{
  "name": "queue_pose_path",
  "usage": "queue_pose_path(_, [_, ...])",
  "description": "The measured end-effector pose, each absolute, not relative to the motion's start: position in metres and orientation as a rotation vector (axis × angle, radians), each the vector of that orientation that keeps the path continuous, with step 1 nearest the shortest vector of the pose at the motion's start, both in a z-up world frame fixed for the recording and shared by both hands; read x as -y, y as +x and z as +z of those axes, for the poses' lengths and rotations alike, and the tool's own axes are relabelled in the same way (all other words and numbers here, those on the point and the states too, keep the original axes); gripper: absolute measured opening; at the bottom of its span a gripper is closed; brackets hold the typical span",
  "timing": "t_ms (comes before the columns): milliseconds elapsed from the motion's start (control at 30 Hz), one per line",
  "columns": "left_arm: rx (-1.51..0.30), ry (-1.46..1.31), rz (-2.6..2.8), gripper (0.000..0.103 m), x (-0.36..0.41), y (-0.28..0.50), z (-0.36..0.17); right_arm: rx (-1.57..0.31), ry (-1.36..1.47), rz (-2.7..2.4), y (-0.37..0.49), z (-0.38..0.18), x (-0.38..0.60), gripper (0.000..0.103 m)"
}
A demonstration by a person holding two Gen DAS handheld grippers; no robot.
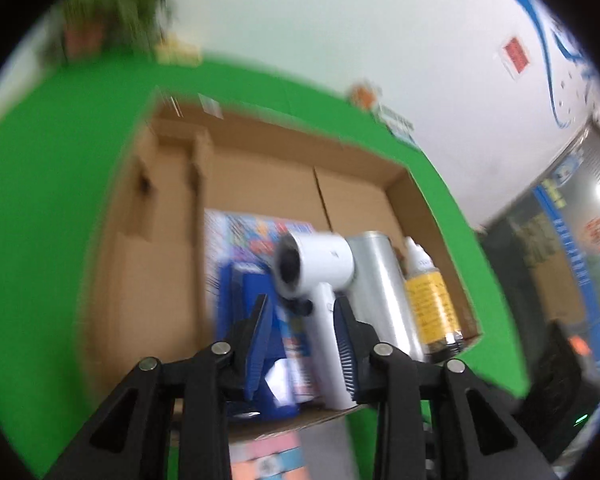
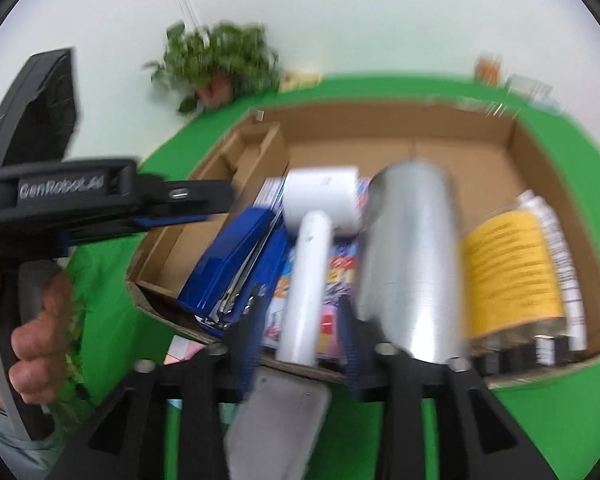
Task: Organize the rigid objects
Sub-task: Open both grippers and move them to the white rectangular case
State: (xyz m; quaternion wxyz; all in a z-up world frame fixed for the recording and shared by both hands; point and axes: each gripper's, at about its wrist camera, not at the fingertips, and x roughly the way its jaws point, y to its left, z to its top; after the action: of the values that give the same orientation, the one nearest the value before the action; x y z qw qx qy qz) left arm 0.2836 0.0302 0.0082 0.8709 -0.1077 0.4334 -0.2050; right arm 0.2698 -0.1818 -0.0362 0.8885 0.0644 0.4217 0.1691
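— Any lettering I can log from my two wrist feeds?

— One clear line: "GenRobot.AI", in pale raised letters along the black plastic body of the left gripper (image 2: 204, 216), seen from my right wrist camera.

— The labels in the open brown cardboard box (image 2: 540, 148)?

— I see dark print lines on the yellow label of the clear bottle (image 2: 512, 276), and more on its white strip, but motion blur leaves nothing I can read. Same for the colourful printed flat package (image 1: 256, 236) under the white hair dryer (image 1: 320, 264).

— The wall?

— From my left wrist camera, a small red sign on white paper (image 1: 515, 57); its characters are too blurred to read.
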Motion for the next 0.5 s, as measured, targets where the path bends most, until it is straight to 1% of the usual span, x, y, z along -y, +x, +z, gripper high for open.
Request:
queue_pose_path(33, [-0.841,-0.174,-0.382,0.053,-0.032,0.268,0.018,-0.815,0.128,0.333,0.256,-0.029,0.186,0.085])
queue_pose_path(67, [-0.748,-0.108,-0.304,0.067,-0.033,0.245,0.029,-0.765,0.126,0.320,0.244,-0.023,0.190,0.096])
queue_pose_path(100, [-0.684,-0.072,-0.247,0.092,-0.035,0.229,0.034,-0.709,0.124,0.303,0.230,-0.018,0.193,0.102])
queue_pose_path(133, [-0.598,-0.033,-0.177,0.101,-0.035,0.208,0.040,-0.657,0.115,0.284,0.216,-0.014,0.195,0.102])
queue_pose_path(200, [-0.493,0.019,-0.114,0.103,-0.031,0.176,0.045,-0.625,0.080,0.269,0.198,-0.010,0.193,0.102])
queue_pose_path(267, [-0.474,0.048,-0.076,0.103,-0.029,0.155,0.044,-0.613,0.043,0.257,0.180,-0.010,0.190,0.102])
queue_pose_path(367, [-0.510,0.034,-0.080,0.103,-0.025,0.136,0.036,-0.628,0.029,0.265,0.163,-0.013,0.188,0.102])
queue_pose_path(500, [-0.601,0.009,-0.135,0.103,-0.024,0.123,0.019,-0.672,0.006,0.285,0.141,-0.022,0.187,0.102])
